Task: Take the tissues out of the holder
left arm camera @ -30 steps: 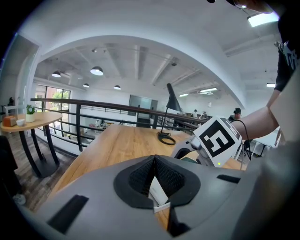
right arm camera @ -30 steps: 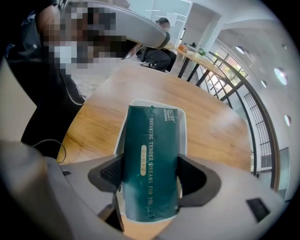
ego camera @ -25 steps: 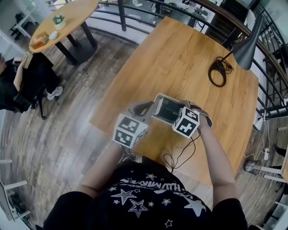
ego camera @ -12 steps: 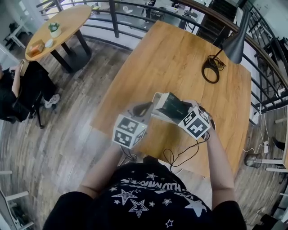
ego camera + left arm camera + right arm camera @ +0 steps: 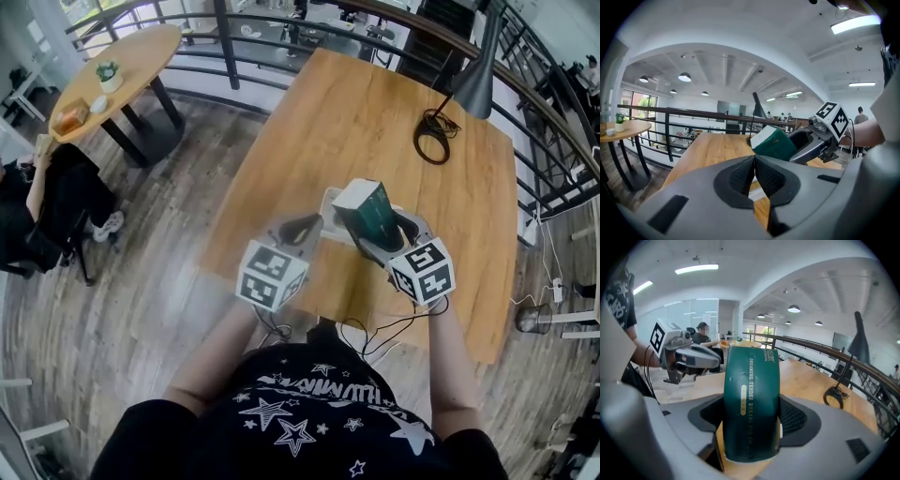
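A dark green tissue pack (image 5: 367,211) (image 5: 751,404) with a white end is held upright above the table, and my right gripper (image 5: 380,230) (image 5: 751,418) is shut on it. It also shows in the left gripper view, where the tissue pack (image 5: 776,143) sits between the right gripper's jaws (image 5: 811,140). The white holder (image 5: 328,204) (image 5: 757,192) lies on the wooden table (image 5: 375,112) beneath the pack. My left gripper (image 5: 305,228) (image 5: 753,164) is shut at the holder's left rim, its pads meeting.
A black desk lamp (image 5: 473,80) and a coiled black cable (image 5: 433,136) sit at the table's far end. Cords (image 5: 375,323) hang over the near edge. A railing (image 5: 234,37) runs behind; a round table (image 5: 112,66) and a seated person (image 5: 37,197) are left.
My right gripper has lifted the green pack up out of the holder and tipped it upright. The left gripper has stayed at the holder's rim.
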`<state>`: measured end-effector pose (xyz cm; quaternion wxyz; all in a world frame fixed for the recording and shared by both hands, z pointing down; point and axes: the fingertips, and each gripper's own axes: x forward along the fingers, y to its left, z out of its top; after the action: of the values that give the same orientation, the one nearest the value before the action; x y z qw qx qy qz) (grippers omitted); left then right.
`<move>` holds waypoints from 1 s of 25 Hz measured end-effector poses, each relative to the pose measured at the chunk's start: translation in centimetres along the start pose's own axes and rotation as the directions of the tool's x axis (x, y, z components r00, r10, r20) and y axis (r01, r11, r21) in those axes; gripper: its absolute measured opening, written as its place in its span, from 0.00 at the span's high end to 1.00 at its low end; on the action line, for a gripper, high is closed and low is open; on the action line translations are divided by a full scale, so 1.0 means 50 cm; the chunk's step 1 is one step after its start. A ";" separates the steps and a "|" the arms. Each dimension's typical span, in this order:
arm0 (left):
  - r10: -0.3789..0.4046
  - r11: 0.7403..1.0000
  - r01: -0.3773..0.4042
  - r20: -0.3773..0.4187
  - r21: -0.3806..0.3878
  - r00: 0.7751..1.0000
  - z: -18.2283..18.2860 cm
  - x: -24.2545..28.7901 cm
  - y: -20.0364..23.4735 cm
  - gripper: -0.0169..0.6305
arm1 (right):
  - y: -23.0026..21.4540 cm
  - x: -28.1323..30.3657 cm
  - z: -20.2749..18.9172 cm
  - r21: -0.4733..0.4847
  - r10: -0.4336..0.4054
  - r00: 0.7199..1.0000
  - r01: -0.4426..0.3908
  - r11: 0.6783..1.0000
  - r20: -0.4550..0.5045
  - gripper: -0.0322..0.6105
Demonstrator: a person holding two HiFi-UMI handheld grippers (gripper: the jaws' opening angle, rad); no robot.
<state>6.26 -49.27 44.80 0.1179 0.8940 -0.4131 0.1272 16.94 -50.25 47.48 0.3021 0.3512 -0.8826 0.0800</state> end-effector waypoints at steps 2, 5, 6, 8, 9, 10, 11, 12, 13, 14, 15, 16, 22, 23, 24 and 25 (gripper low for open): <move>-0.020 1.000 0.020 0.004 0.008 1.000 -0.004 -0.017 -0.007 0.95 | 0.022 -0.017 0.006 0.066 -0.010 0.999 0.007 0.998 0.043 0.40; -0.039 0.999 0.039 0.009 0.010 0.999 -0.011 -0.048 -0.014 0.95 | 0.055 -0.042 0.017 0.112 -0.042 0.995 0.032 0.993 0.090 0.40; -0.044 0.999 0.044 0.009 0.010 0.999 -0.015 -0.060 -0.018 0.95 | 0.066 -0.050 0.018 0.122 -0.056 0.993 0.043 0.992 0.103 0.40; -0.061 0.998 0.061 0.007 0.012 0.998 -0.023 -0.080 -0.033 0.95 | 0.088 -0.070 0.010 0.149 -0.088 0.989 0.070 0.986 0.116 0.40; -0.074 0.997 0.074 0.004 0.015 0.997 -0.028 -0.090 -0.042 0.95 | 0.100 -0.081 0.003 0.164 -0.108 0.987 0.088 0.983 0.117 0.40; -0.087 0.996 0.087 0.001 0.019 0.996 -0.034 -0.100 -0.052 0.95 | 0.112 -0.091 -0.006 0.180 -0.127 0.985 0.105 0.978 0.117 0.40; -0.099 0.995 0.099 -0.002 0.023 0.995 -0.040 -0.111 -0.060 0.95 | 0.126 -0.099 -0.014 0.198 -0.143 0.983 0.118 0.973 0.118 0.40; -0.108 0.994 0.108 -0.004 0.025 0.994 -0.047 -0.124 -0.067 0.95 | 0.141 -0.106 -0.022 0.218 -0.154 0.980 0.125 0.968 0.122 0.40; -0.116 0.993 0.116 -0.005 0.026 0.993 -0.054 -0.137 -0.072 0.95 | 0.158 -0.112 -0.030 0.241 -0.163 0.979 0.129 0.962 0.126 0.40; -0.123 0.992 0.123 -0.006 0.027 0.992 -0.062 -0.151 -0.078 0.95 | 0.176 -0.118 -0.036 0.261 -0.170 0.977 0.131 0.956 0.132 0.40; -0.130 0.991 0.130 -0.007 0.028 0.991 -0.069 -0.164 -0.083 0.95 | 0.194 -0.125 -0.042 0.279 -0.177 0.975 0.134 0.951 0.137 0.40; -0.139 0.990 0.139 -0.009 0.031 0.990 -0.076 -0.177 -0.089 0.95 | 0.212 -0.134 -0.047 0.296 -0.186 0.972 0.138 0.945 0.142 0.40; -0.194 0.980 0.194 -0.016 0.048 0.981 -0.096 -0.239 -0.122 0.95 | 0.285 -0.190 -0.061 0.448 -0.258 0.946 0.148 0.882 0.196 0.40; -0.205 0.977 0.205 -0.018 0.050 0.979 -0.097 -0.246 -0.132 0.95 | 0.291 -0.203 -0.065 0.482 -0.275 0.939 0.148 0.864 0.205 0.40; -0.216 0.975 0.217 -0.020 0.052 0.976 -0.097 -0.253 -0.142 0.95 | 0.297 -0.217 -0.069 0.515 -0.292 0.932 0.147 0.845 0.213 0.40; -0.226 0.972 0.227 -0.023 0.054 0.974 -0.098 -0.259 -0.151 0.95 | 0.301 -0.230 -0.072 0.545 -0.308 0.925 0.145 0.826 0.221 0.40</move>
<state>3.33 -33.78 44.39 0.1098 0.9372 -0.3035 0.1319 15.14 -31.25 44.65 0.0664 0.5307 -0.8147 0.2242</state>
